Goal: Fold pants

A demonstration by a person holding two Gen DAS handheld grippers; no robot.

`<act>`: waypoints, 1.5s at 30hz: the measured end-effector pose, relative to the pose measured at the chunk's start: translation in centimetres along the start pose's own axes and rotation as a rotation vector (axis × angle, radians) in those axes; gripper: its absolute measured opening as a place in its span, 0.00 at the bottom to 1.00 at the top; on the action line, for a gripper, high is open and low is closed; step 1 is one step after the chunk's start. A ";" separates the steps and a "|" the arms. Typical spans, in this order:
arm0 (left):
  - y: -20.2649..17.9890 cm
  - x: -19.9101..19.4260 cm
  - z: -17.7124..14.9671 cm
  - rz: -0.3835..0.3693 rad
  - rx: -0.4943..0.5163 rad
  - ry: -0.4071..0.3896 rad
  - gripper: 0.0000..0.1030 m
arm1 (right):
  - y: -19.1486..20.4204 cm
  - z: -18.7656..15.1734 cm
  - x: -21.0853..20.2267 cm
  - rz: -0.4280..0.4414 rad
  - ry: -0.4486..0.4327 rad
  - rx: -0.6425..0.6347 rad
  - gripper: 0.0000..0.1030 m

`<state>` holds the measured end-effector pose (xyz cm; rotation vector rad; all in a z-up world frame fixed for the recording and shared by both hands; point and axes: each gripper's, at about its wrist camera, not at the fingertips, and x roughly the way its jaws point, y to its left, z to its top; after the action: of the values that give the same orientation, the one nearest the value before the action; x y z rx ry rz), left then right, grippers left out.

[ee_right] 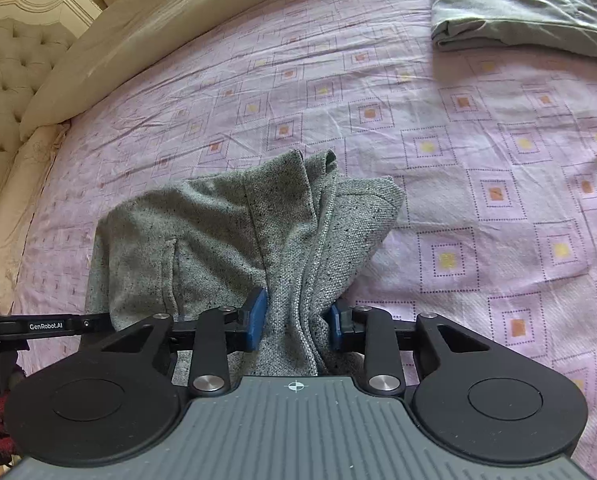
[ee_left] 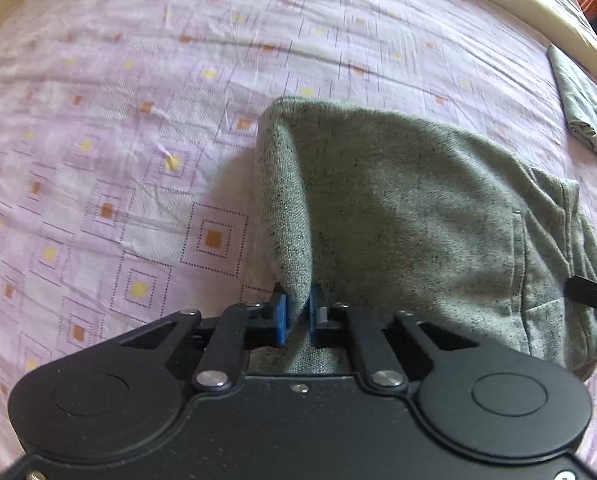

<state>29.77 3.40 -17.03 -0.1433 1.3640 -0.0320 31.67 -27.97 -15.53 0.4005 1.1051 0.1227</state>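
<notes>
Grey speckled pants [ee_left: 410,208] lie bunched on a pink patterned bedsheet [ee_left: 118,128]. My left gripper [ee_left: 298,312] is shut on a fold at the pants' left edge, the cloth pinched between its blue pads. In the right wrist view my right gripper [ee_right: 296,320] is shut on a thick bunch of the pants [ee_right: 226,224], with several layers between its blue pads [ee_right: 256,316]. The cloth hangs from both grippers and drapes onto the sheet [ee_right: 478,160]. Part of the right gripper's black body [ee_left: 590,296] shows at the right edge of the left wrist view.
A folded grey-green garment [ee_right: 518,4] lies at the far right of the bed; it also shows in the left wrist view [ee_left: 586,108]. A beige pillow [ee_right: 146,28] and a tufted headboard [ee_right: 6,68] stand at the far left.
</notes>
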 end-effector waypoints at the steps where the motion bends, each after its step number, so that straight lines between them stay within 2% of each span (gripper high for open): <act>1: -0.1 -0.8 -0.1 -0.009 -0.009 -0.017 0.10 | 0.3 -0.1 -0.6 -0.001 -0.011 0.000 0.28; 6: -0.1 -4.5 0.9 -0.075 -0.051 -0.076 0.09 | 2.9 -0.6 -3.5 -0.010 -0.062 -0.049 0.25; 11: 2.3 -6.8 2.2 -0.046 0.002 -0.108 0.09 | 6.8 -0.9 -4.7 0.012 -0.089 -0.068 0.24; 16: 8.3 -10.9 5.0 -0.006 0.011 -0.150 0.09 | 13.5 0.4 -4.5 0.088 -0.107 -0.103 0.24; 22: 17.6 -14.8 10.6 0.065 -0.039 -0.230 0.10 | 22.4 4.2 -0.1 0.248 -0.095 -0.106 0.23; 24: 20.4 -14.4 12.1 0.085 -0.053 -0.216 0.13 | 24.9 5.5 1.9 0.283 -0.088 -0.102 0.24; 25: 21.5 -13.6 12.8 0.114 -0.058 -0.195 0.25 | 25.9 6.0 3.1 0.281 -0.080 -0.102 0.26; 26: 22.6 -12.5 13.2 0.163 -0.064 -0.177 0.30 | 26.6 6.5 4.6 0.263 -0.064 -0.097 0.32; 27: 23.8 -11.0 13.7 0.242 -0.073 -0.157 0.30 | 27.2 6.9 6.5 0.203 -0.038 -0.079 0.33; 28: 24.7 -9.9 13.8 0.296 -0.079 -0.141 0.28 | 27.7 7.1 8.3 0.106 -0.024 -0.063 0.33; 30: 26.6 -8.2 13.3 0.329 -0.103 -0.105 0.28 | 28.6 6.9 10.7 -0.063 -0.026 -0.112 0.33; 31: 27.1 -8.0 12.9 0.321 -0.124 -0.093 0.28 | 29.1 6.4 11.1 -0.110 -0.036 -0.147 0.33; 33: 27.6 -8.1 11.8 0.279 -0.153 -0.087 0.30 | 29.7 5.1 10.7 -0.113 -0.045 -0.163 0.33; 37: 26.5 -8.7 9.8 0.250 -0.170 -0.079 0.33 | 31.2 2.5 9.0 -0.110 -0.068 -0.212 0.33; 39: 25.3 -9.4 9.0 0.251 -0.175 -0.078 0.37 | 32.1 1.5 8.1 -0.109 -0.070 -0.228 0.33; 45: 21.1 -10.9 7.1 0.249 -0.126 -0.108 0.37 | 33.7 -1.5 4.8 -0.102 -0.116 -0.277 0.37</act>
<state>33.18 26.11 -7.56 -0.0791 1.2675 0.2675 35.92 4.85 -7.54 0.1017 0.9760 0.1578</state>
